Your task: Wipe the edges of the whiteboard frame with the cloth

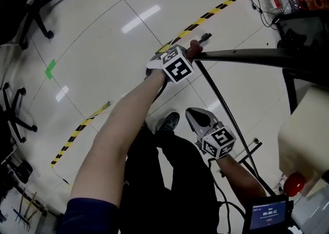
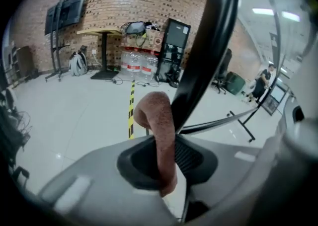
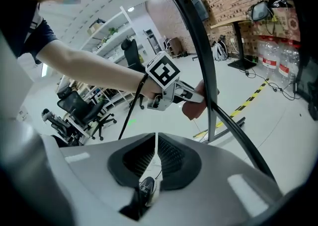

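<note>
Now my left tongs point(image 2: 166, 158) pinch the cloth point(image 2: 159, 120) at the whiteboard frame point(image 2: 208, 46), whose edge runs rightward; my right tongs point(image 3: 155, 158) are closed, empty.

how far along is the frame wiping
Done: the cloth is already gripped in the left tool. In hand: it sits against the whiteboard frame edge. Left: no telling how much edge is wiped; the right tool is shut and empty.

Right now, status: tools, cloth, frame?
Left tool shut on cloth. Cloth at the frame edge. Right tool shut, empty, off the frame. Nothing in the way.
</note>
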